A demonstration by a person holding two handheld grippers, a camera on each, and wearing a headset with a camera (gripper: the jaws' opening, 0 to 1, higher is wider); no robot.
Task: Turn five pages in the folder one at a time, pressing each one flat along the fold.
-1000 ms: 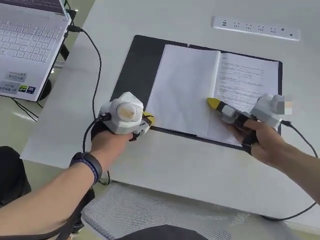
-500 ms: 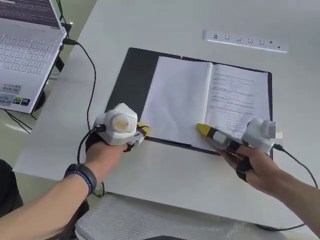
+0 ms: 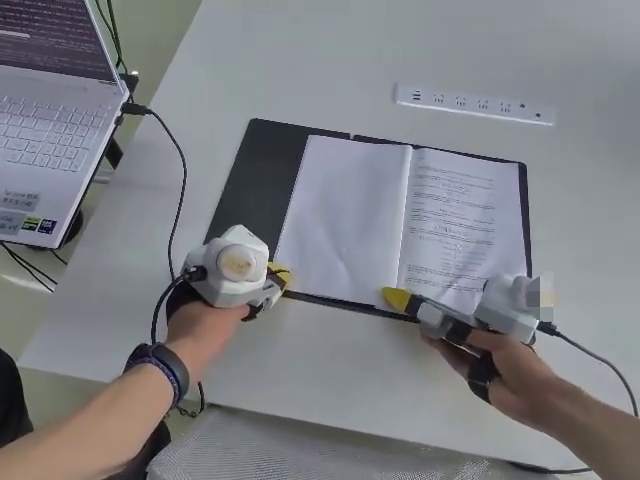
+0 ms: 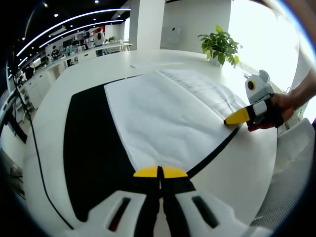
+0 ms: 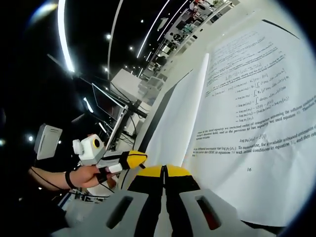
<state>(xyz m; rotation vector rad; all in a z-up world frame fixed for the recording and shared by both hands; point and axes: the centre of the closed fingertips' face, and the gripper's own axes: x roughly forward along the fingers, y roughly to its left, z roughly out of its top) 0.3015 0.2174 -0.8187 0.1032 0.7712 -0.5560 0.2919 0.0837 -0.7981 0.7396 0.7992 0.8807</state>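
Left tool (image 3: 277,272): jaws together, tips at the near edge of the open folder (image 3: 255,170), by the lower corner of the blank page (image 3: 345,215). Right tool (image 3: 393,297): jaws together, tips at the near end of the fold, where the blank page meets the printed page (image 3: 460,225). The folder lies flat on the table (image 3: 300,60) ahead of both tools. A power strip (image 3: 475,103) lies beyond it; a laptop (image 3: 50,110) stands well left of the left tool

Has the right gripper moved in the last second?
Yes. The right gripper slid along the fold to the folder's near edge.
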